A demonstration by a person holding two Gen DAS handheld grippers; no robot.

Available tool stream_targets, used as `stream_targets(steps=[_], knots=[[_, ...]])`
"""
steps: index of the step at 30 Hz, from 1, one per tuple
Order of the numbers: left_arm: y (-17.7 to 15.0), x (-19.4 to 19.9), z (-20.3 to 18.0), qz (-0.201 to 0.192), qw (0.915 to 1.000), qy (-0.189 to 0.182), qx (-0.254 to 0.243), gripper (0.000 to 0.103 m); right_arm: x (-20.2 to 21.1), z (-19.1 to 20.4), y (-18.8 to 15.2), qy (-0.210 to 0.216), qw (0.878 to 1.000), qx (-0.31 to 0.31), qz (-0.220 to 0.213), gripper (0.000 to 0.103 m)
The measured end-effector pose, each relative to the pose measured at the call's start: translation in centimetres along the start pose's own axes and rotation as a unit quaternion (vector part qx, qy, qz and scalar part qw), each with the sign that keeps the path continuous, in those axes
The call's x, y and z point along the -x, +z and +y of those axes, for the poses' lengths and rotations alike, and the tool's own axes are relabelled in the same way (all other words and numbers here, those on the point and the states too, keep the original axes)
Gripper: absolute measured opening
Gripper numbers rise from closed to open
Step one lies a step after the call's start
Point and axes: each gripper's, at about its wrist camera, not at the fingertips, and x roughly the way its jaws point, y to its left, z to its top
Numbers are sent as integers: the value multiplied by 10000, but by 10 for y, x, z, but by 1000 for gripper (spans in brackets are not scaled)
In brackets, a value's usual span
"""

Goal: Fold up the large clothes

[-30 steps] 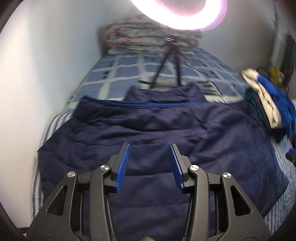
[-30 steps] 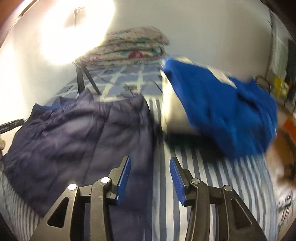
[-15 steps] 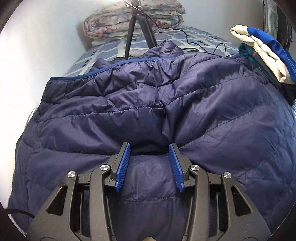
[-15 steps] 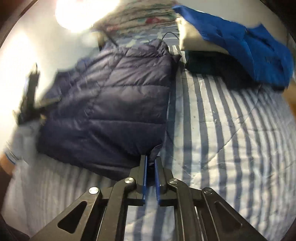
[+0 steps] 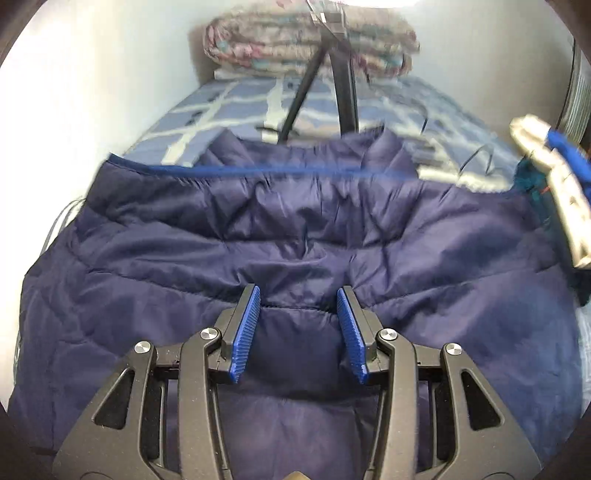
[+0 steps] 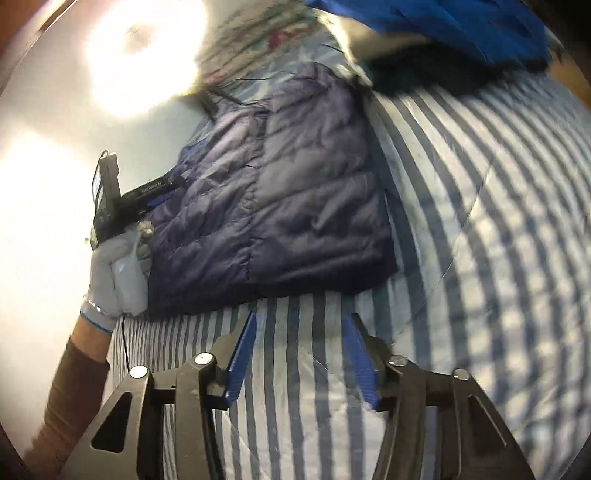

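Note:
A navy quilted puffer jacket (image 5: 295, 236) lies folded flat on the striped bed sheet (image 6: 480, 221); it also shows in the right wrist view (image 6: 288, 192). My left gripper (image 5: 299, 310) is open, low over the jacket's near part with fabric between its blue pads. In the right wrist view the left gripper's body (image 6: 110, 192) and the gloved hand (image 6: 118, 266) sit at the jacket's left edge. My right gripper (image 6: 299, 336) is open and empty over the sheet, just short of the jacket's near edge.
A pile of blue and beige clothes (image 5: 554, 177) lies at the jacket's right; it shows at the top of the right wrist view (image 6: 461, 29). A black tripod (image 5: 332, 81) stands beyond the jacket, before a folded floral quilt (image 5: 306, 44). A white wall (image 5: 74, 92) runs along the left.
My right gripper, shut on the jacket's corner half a second ago, has opened and drawn back off the jacket. My left gripper stays open and has lifted back slightly.

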Motion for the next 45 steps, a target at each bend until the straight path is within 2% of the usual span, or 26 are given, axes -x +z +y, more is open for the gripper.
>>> stream_targets(steps=[2,5,8,11,14,16,18,20,24,26,28,31,35,37,38,39,42,45], knots=[[-7,-12,-5,124,9999,58,-42,45,-10,3,-3,-179,9995,-140,-227,59],[-6,-8,0,120,9999,-19,51,45,-13,3,-6,-188,9948,-587,-817,62],[-13,32,16,-180,9997,-37,158,45,-15,0,-9,-109,9873,-1032,-1201,63],[-33,74,28,-468,9988,-142,47,45,-18,-5,-8,1,9782,-1477,-1461,64],[-74,107,41,-542,9983,-234,-30,45,-12,-5,-10,164,9730,-1705,-1549,69],[-94,112,41,-452,9983,-357,-57,45,-7,-1,-15,231,9738,-1691,-1506,69],[-116,110,35,-329,9984,-406,-193,45,-8,2,-13,99,9761,-1595,-1475,70],[-133,100,20,-220,9984,-296,-417,45,-13,2,-5,0,9750,-1654,-1485,70],[-144,91,8,-307,9974,-53,-653,45,-17,4,7,-322,9778,-1557,-1366,69],[-139,95,13,-133,9981,-55,-599,45,-21,14,17,-703,9825,-1193,-1243,61],[-136,116,23,-108,9991,-100,-409,45,-25,19,23,-969,9847,-943,-1101,54],[-140,176,43,-248,9989,-318,-231,45,-28,17,30,-992,9865,-912,-935,52],[-159,239,70,-54,9976,-683,-32,45,-26,8,34,-886,9843,-1195,-953,50],[-178,267,84,40,9977,-673,25,45,-25,8,34,-859,9834,-1258,-983,40],[-184,274,88,82,9978,-659,82,45,-23,10,32,-870,9841,-1205,-973,28],[-195,285,100,157,9970,-703,274,45,-22,13,33,-909,9849,-1115,-965,20],[-216,306,121,221,9940,-817,699,45,-13,30,37,-1139,9861,-643,-1028,11],[-227,316,126,55,9965,-610,562,45,-1,58,41,-1381,9829,-53,-1216,7]])
